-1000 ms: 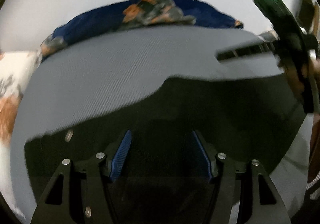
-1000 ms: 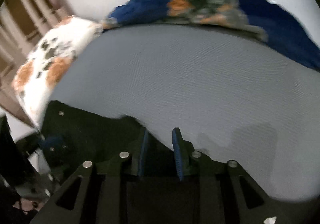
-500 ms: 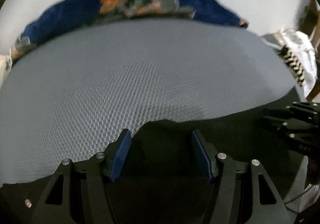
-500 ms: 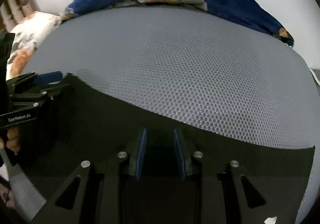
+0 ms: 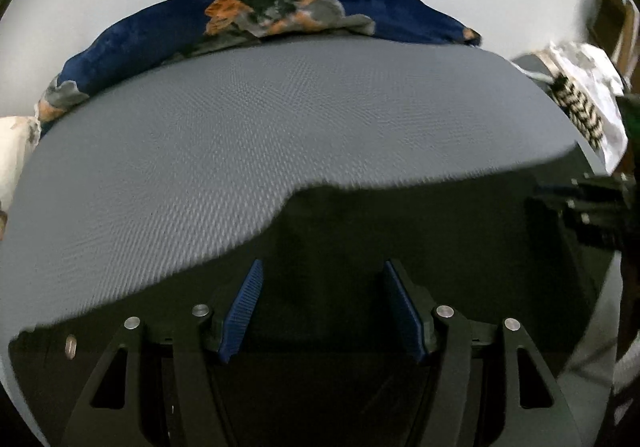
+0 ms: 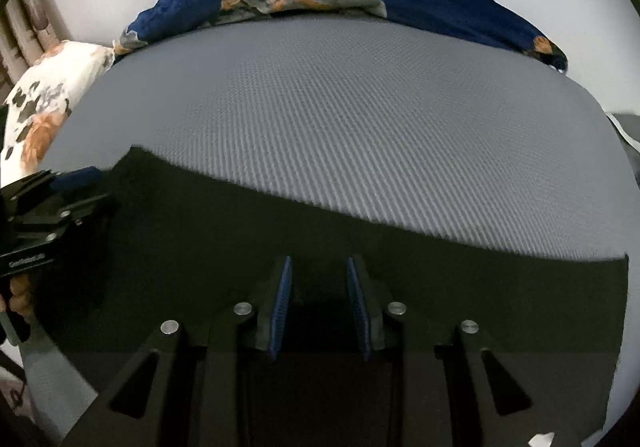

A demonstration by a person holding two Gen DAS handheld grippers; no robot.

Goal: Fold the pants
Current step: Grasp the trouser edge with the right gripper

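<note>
**Both tools over the dark pants on the bed**

We see the pants (image 5: 420, 239) spread on the grey bed (image 5: 280, 135), on the side away from the blue blanket (image 5: 400, 19). The left tool (image 5: 322, 307) hangs tilted downward, pads wide apart, cloth beneath; whether it holds anything we cannot tell. The right tool (image 6: 318, 307), likewise tilted, stands narrowly parted; grip unclear. Risk, we judge: the dark cloth hides its edges, so either tool may pinch one layer or miss.

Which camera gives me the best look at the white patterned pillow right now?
The right wrist view. There the white patterned pillow lies at the left edge, beside the grey mattress, with its orange and dark print readable. The left wrist view shows only a pale sliver of it at the far left edge.
</note>
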